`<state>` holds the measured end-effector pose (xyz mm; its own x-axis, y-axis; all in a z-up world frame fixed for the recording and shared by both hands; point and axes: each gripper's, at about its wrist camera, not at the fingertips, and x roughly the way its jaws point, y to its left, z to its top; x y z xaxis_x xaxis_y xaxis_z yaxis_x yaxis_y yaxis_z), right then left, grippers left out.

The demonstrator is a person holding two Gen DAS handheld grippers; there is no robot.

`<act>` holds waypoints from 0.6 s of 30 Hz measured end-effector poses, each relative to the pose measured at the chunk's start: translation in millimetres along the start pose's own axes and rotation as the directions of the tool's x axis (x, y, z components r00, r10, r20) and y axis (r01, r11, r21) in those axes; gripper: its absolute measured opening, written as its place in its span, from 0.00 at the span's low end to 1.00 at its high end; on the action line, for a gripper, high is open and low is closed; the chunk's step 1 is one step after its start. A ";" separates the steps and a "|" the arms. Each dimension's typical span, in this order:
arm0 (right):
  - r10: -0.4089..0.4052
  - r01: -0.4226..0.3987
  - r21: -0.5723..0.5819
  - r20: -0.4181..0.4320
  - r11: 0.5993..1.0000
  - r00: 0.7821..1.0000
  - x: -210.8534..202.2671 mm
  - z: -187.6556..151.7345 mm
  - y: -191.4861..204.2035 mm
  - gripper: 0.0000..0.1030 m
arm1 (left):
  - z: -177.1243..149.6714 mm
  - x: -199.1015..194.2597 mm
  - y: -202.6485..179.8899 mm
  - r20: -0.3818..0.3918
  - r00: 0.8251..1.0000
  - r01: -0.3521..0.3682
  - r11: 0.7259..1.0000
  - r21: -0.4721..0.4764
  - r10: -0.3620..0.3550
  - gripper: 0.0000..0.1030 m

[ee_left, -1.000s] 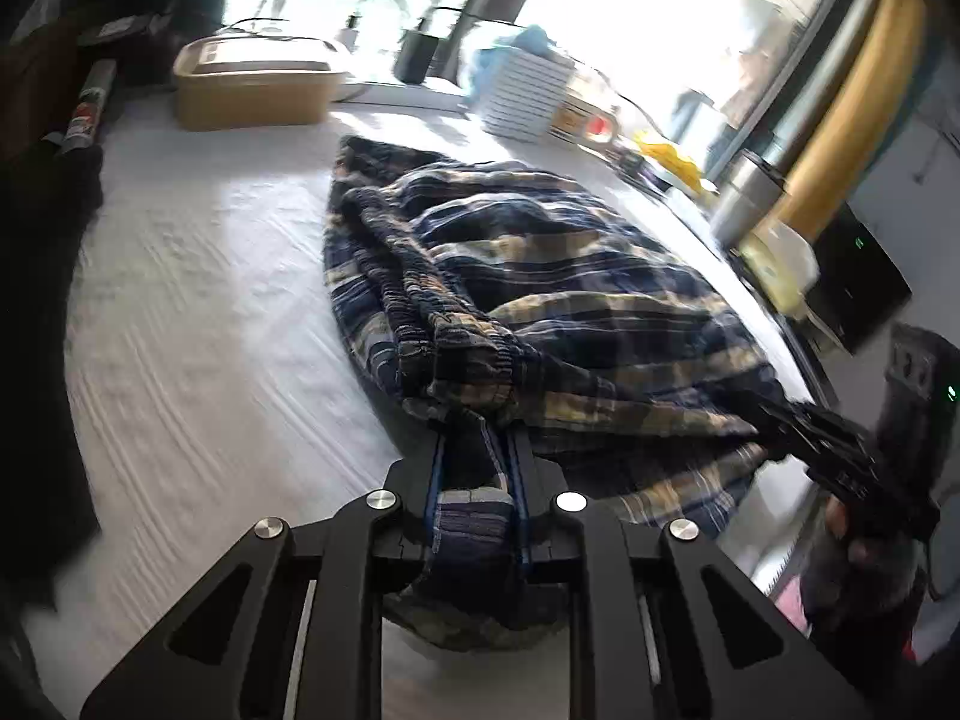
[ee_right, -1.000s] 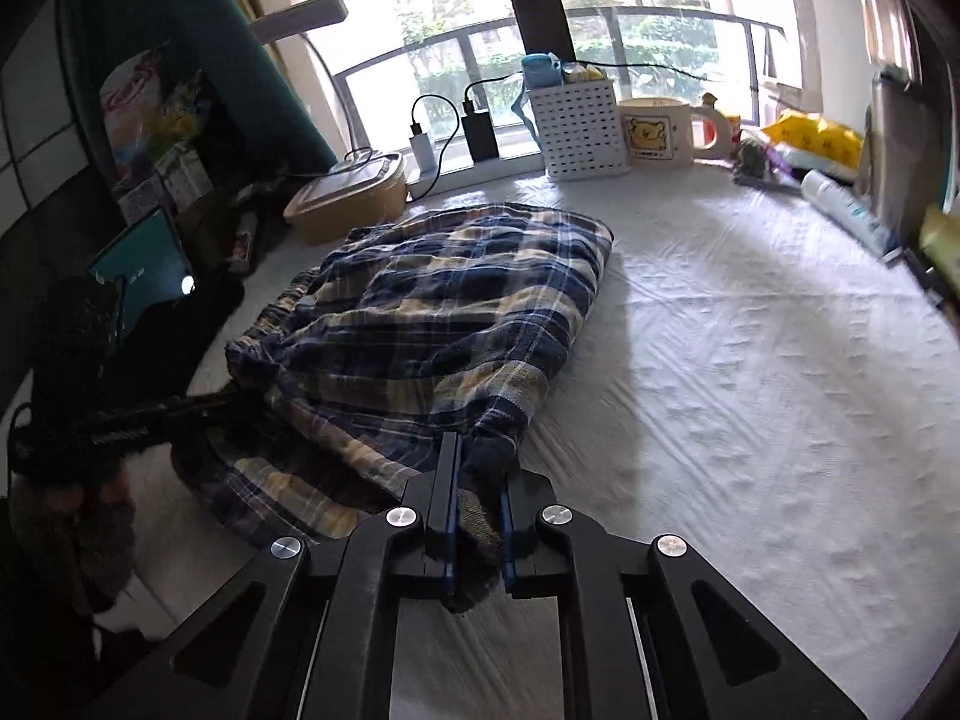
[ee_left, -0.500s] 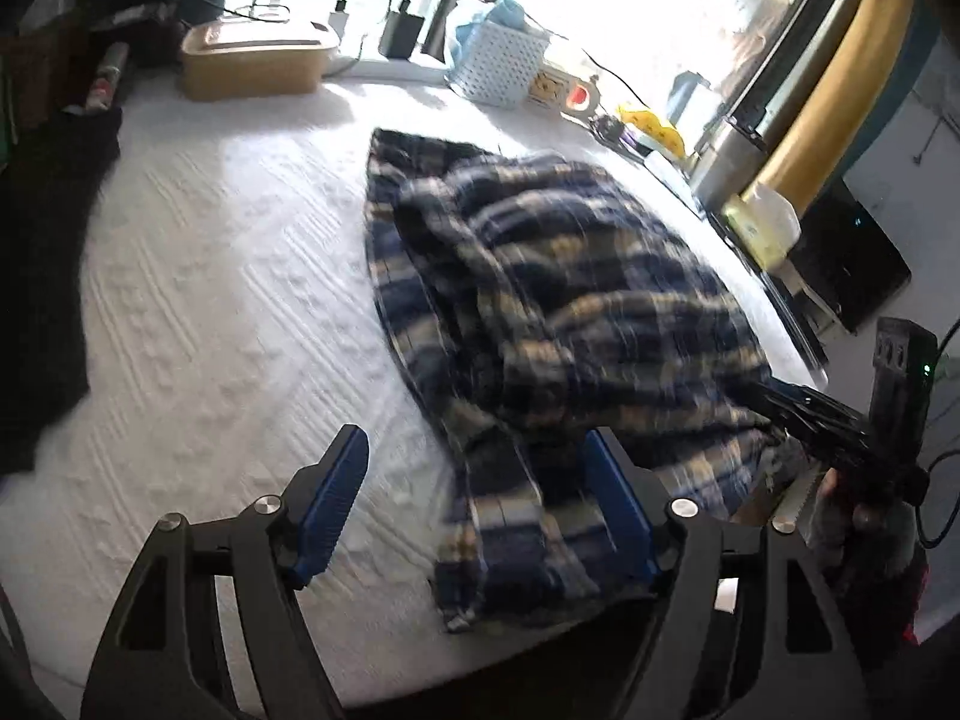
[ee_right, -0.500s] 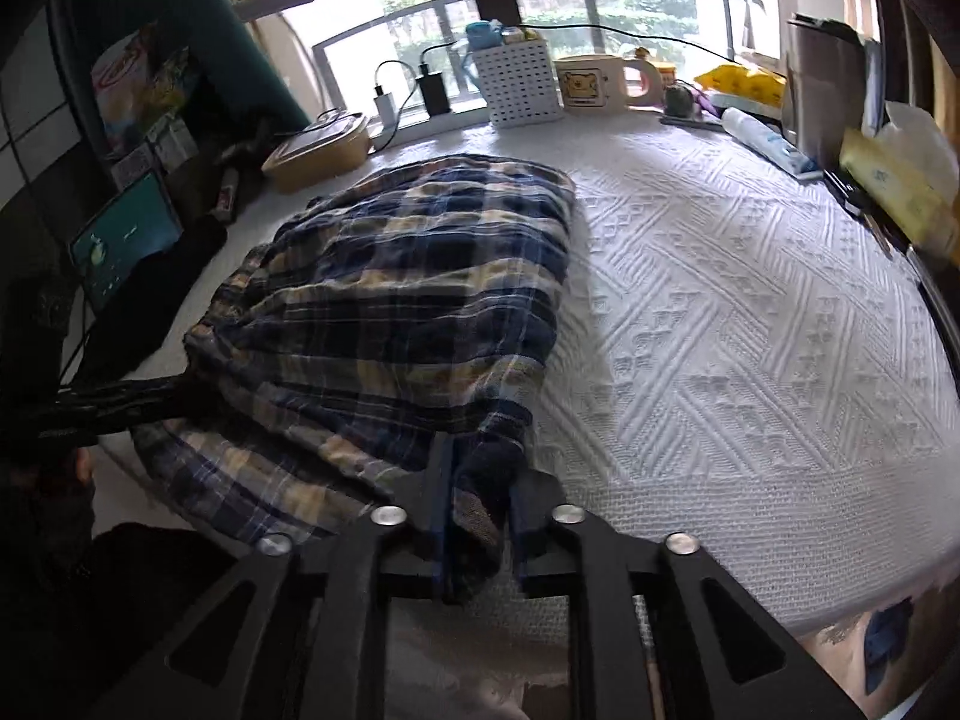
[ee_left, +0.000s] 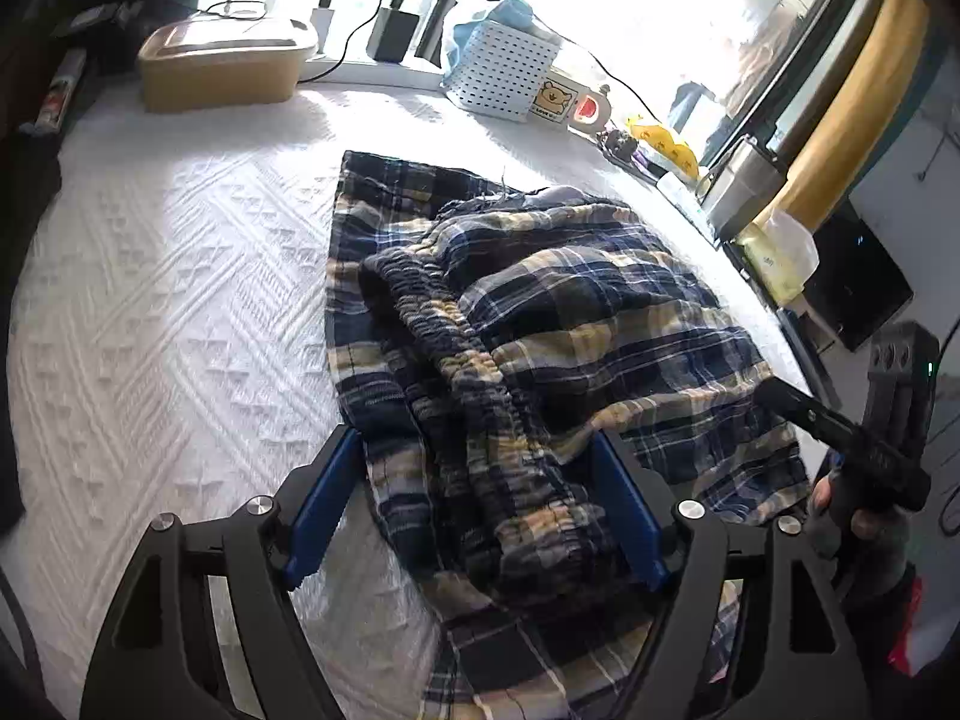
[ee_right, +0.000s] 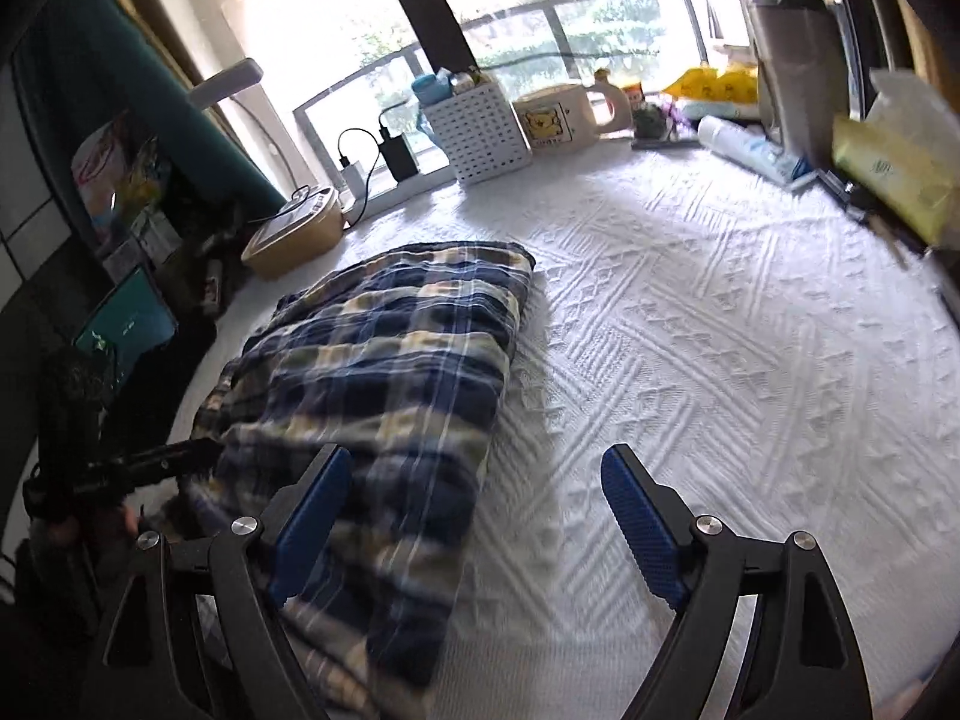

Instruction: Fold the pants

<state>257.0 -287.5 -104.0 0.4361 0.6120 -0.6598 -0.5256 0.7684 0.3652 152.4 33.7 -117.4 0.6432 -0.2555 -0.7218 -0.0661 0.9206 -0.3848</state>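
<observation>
Blue, navy and cream plaid pants lie bunched on the white textured bed cover, with the gathered waistband on top and the near end hanging over the bed edge. My left gripper is open, its blue pads on either side of the near fabric without pinching it. In the right wrist view the pants lie at the left, folded over. My right gripper is open and empty, its left finger over the pants' near edge. The right gripper also shows in the left wrist view.
Along the window sill stand a tan lidded box, a white perforated basket, a bear mug, chargers with cables and a metal tumbler. A tissue pack sits at the right edge. Dark clutter lines the left side.
Both grippers have opened and let go of the pants. The left one opened first, the right one within the last half second. The pants now rest on the bed.
</observation>
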 end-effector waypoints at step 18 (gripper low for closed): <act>-0.028 0.029 -0.082 0.003 0.996 1.000 26.1 -3.3 39.5 0.16 | -4.3 -13.3 -5.3 0.028 0.998 0.061 0.996 0.064 -0.063 0.17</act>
<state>245.2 -241.8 -109.0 0.4533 0.5905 -0.6678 -0.5712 0.7675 0.2909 140.9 30.9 -108.2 0.6669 -0.3046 -0.6800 0.0224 0.9204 -0.3903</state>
